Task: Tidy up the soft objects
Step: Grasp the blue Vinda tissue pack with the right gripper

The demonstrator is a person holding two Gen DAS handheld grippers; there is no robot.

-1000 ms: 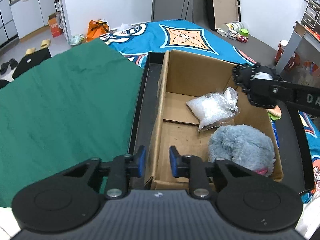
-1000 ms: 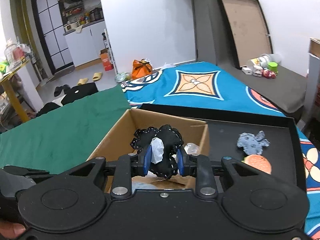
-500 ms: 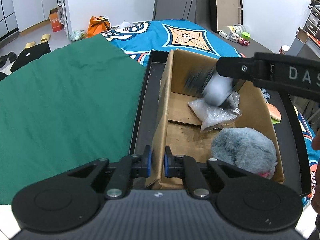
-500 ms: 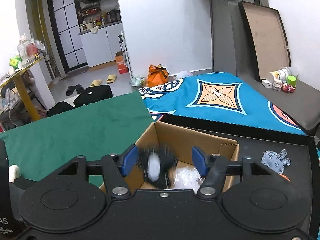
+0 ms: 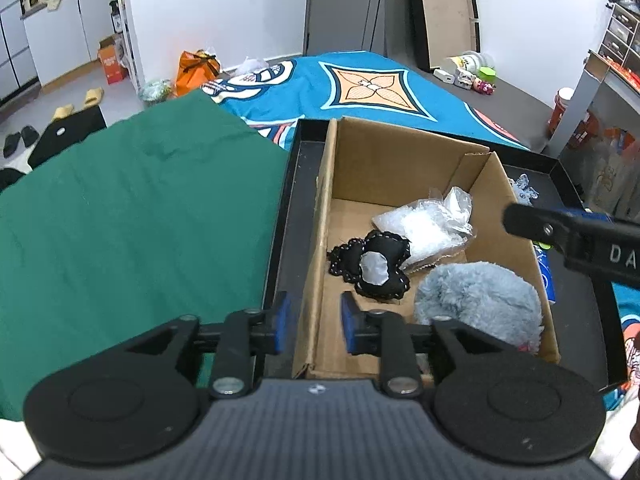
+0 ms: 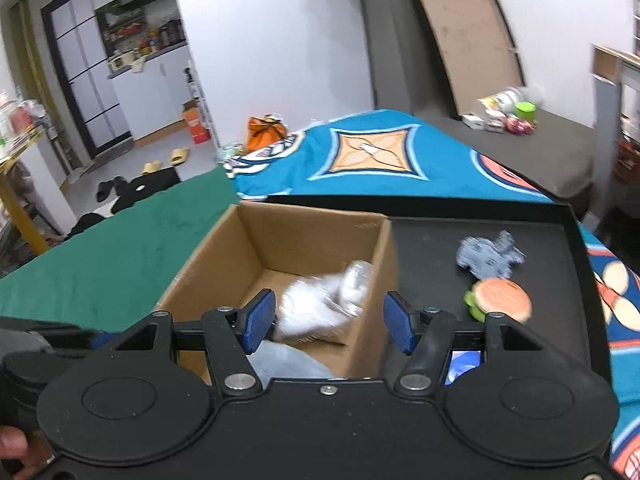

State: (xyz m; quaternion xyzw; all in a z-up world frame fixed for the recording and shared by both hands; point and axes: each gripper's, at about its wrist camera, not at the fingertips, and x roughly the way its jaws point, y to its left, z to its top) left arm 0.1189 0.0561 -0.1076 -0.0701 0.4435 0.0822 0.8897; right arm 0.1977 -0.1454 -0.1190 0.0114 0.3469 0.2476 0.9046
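Observation:
An open cardboard box [image 5: 400, 160] stands in a black tray [image 5: 286, 220]. Inside lie a black stitched soft toy [image 5: 374, 266], a clear bag of white filling [image 5: 426, 224] and a grey-blue fluffy plush [image 5: 478, 300]. My left gripper [image 5: 314, 326] is open, its jaws either side of the box's near left wall. My right gripper [image 6: 330, 322] is open and empty above the box's [image 6: 312, 236] right wall; the bag [image 6: 324, 304] shows between its jaws. On the tray [image 6: 440, 240] to the right lie a grey-blue felt toy [image 6: 488, 258] and a plush burger [image 6: 500, 300].
A green cloth [image 5: 120, 208] covers the surface left of the tray. A blue patterned blanket [image 5: 360, 88] lies beyond it. Small toys and containers [image 5: 472, 74] sit at the back right. Shelving [image 5: 616, 40] stands at the far right.
My right gripper opened and dropped the black soft toy into the box, then pulled back to the right. My left gripper closed on the box's left wall, then opened again.

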